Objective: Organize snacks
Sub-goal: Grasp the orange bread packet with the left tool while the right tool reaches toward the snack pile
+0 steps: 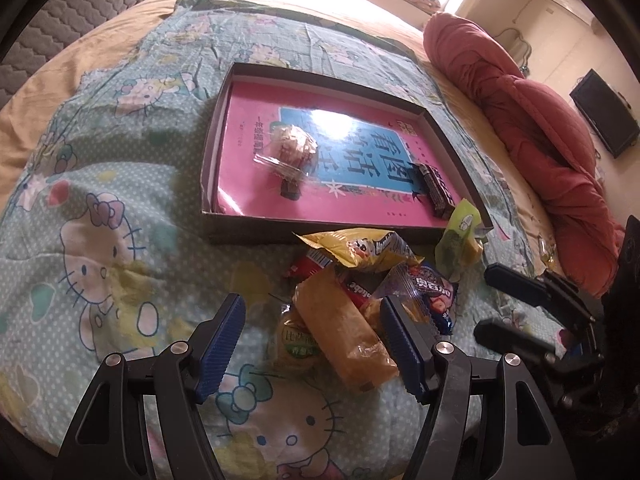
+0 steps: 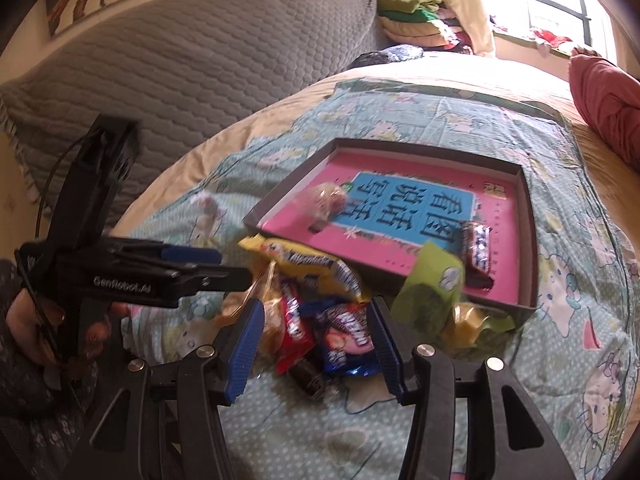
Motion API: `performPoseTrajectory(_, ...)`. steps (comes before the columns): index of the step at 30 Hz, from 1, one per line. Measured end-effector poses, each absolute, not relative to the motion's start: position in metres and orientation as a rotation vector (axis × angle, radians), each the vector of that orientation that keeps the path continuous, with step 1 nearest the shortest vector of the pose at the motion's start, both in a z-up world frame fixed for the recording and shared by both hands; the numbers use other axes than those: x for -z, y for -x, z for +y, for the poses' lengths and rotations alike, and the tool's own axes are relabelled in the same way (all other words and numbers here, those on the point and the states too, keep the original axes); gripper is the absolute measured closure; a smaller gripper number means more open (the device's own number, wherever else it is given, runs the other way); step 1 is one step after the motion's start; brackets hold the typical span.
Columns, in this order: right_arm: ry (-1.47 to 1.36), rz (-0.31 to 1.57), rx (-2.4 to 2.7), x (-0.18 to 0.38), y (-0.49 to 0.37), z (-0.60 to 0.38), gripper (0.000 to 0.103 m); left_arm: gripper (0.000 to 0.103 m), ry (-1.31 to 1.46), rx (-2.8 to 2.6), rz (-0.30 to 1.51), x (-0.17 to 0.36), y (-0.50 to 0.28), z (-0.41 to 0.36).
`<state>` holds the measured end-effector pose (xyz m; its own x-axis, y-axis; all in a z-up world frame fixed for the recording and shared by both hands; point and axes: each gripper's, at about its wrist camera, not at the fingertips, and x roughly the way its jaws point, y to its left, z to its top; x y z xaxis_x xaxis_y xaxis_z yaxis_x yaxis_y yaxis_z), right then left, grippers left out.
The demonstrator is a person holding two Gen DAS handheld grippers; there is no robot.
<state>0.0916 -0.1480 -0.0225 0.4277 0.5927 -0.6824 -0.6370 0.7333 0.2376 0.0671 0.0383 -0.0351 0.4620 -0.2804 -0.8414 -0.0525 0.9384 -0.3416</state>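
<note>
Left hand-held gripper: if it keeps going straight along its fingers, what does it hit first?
Most likely the orange-wrapped snack lying between the open fingers of the left hand-held gripper, at the near edge of the snack pile. The box lies beyond it. Depth is uncertain through the fisheye.

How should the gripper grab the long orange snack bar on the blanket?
Grip the orange snack bar across its narrow middle, coming down from above with the open left gripper. It lies flat and slanted on top of the pile, long sides clear, so the fingers would need turning to straddle it crosswise.
</note>
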Motion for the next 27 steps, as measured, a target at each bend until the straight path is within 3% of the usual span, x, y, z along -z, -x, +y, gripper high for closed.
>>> performPoseTrajectory(5,0.137,0.844,-0.798,0.031,-0.079,-0.131,0.05,0.031,0.364,0.166,1.096,0.042,-0.069,0.038)
performPoseTrajectory(13,0.269,0.847,-0.831,0.047,-0.065,-0.104,0.05,0.041,0.429,0.199,1.118,0.056,-0.077,0.041)
performPoseTrajectory(27,0.449,0.752,-0.793,0.066,-0.056,-0.071,0.05,0.043,0.52,0.213,1.173,0.072,-0.085,0.048)
